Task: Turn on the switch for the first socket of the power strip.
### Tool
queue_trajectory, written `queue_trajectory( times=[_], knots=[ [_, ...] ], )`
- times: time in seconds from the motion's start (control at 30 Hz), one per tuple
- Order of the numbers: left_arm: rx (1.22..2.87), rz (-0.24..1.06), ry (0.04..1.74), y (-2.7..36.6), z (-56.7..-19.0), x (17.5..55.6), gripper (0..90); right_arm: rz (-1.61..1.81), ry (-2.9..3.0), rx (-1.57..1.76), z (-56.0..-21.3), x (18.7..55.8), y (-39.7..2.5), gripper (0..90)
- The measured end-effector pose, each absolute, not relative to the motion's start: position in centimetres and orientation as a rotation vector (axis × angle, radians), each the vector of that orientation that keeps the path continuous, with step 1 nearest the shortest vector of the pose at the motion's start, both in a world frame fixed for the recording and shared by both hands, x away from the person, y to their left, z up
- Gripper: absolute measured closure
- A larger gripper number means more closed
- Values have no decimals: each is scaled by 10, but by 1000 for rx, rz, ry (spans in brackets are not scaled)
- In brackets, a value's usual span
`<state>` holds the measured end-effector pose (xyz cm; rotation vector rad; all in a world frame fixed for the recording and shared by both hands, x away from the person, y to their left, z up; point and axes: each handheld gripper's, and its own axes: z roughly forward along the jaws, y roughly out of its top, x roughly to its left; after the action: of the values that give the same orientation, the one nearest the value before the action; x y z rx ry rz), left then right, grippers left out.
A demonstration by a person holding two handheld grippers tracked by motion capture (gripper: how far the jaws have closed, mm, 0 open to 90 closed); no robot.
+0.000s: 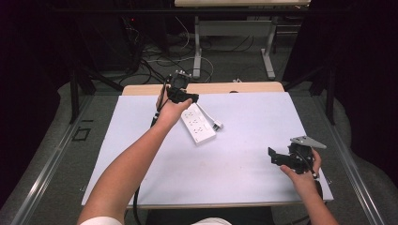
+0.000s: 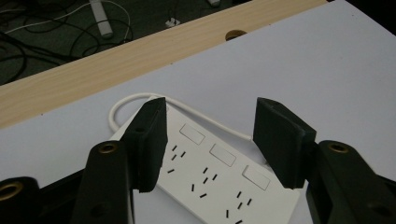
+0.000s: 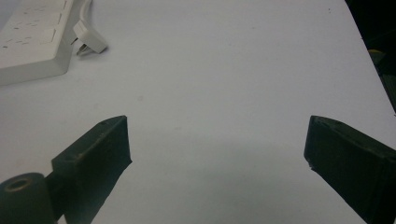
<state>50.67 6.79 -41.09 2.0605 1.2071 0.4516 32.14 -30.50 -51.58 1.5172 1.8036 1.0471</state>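
Your left gripper (image 2: pixel 208 140) hangs right over the white power strip (image 1: pixel 197 123), jaws spread wide and gripping nothing, one pad on each side of the strip's far end. The strip lies flat on the white table sheet (image 1: pixel 244 159), towards the far middle, with its white cable (image 2: pixel 140 99) looping off the end and the plug (image 1: pixel 217 125) lying just beside its long edge. It looks like you're lining up a grasp on that end, so keep the pads square to the two long edges, not skewed across the switches (image 2: pixel 222 154). Come straight down until the pads bracket the body, and watch that cable loop: the left-hand pad sits close over it, and catching the cord alongside the casing would likely make the hold slip. Your right gripper (image 1: pixel 285 158) waits near the table's right front corner, jaws wide apart and empty, well clear of the strip. I'd leave it parked there until the left has a firm hold.
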Motion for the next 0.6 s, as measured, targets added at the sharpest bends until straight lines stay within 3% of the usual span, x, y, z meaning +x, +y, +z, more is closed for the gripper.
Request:
queue_trajectory(
  times=[0.6],
  knots=[
    [2004, 417, 1273, 73, -429, 533, 638, 1048, 1812, 1517, -518, 323, -305, 64]
  ],
)
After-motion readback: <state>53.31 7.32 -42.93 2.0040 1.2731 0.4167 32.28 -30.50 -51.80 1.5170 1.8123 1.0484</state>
